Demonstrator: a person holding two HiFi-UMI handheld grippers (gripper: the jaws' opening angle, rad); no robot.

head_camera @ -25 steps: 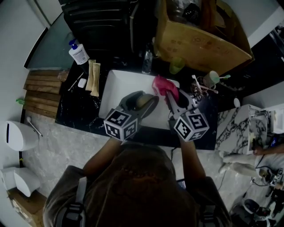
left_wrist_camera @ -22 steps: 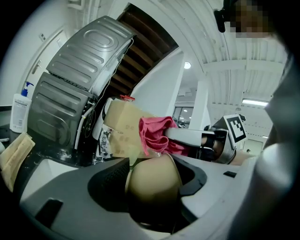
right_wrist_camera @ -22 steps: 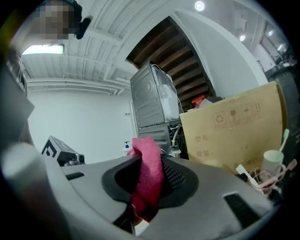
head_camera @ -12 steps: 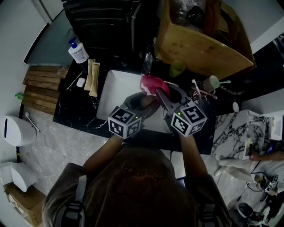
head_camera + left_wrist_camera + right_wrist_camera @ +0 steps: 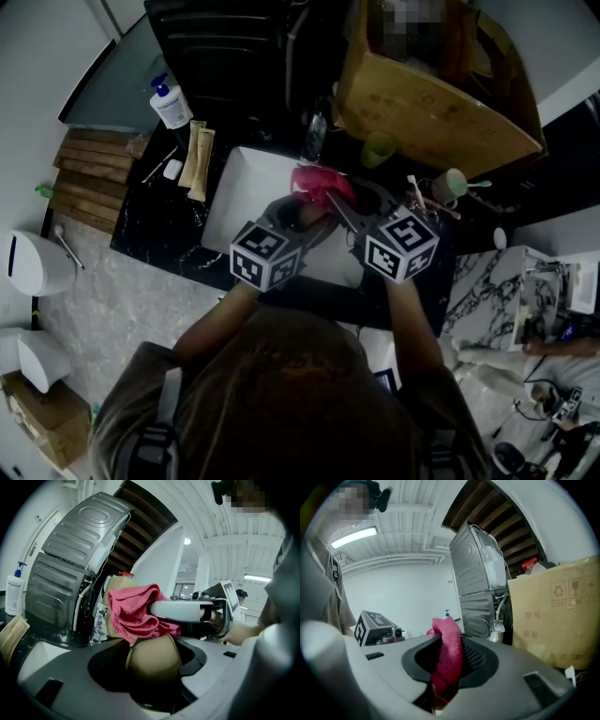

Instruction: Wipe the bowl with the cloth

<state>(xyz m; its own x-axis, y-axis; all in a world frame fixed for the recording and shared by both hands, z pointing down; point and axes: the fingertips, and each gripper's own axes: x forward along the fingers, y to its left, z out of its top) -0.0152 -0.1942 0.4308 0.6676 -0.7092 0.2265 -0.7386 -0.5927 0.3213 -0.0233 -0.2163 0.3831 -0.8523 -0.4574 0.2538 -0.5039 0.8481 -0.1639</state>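
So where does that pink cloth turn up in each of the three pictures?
Head view: cloth upper centre, over the white sink.
Left gripper view: cloth at centre, just above the bowl.
Right gripper view: cloth lower centre, pinched in the jaws.
Shared landmark: the pump bottle.

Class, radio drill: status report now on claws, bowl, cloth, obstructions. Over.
Left claw shut on bowl. Right claw shut on pink cloth, cloth at bowl's rim, above sink. No obstruction seen.
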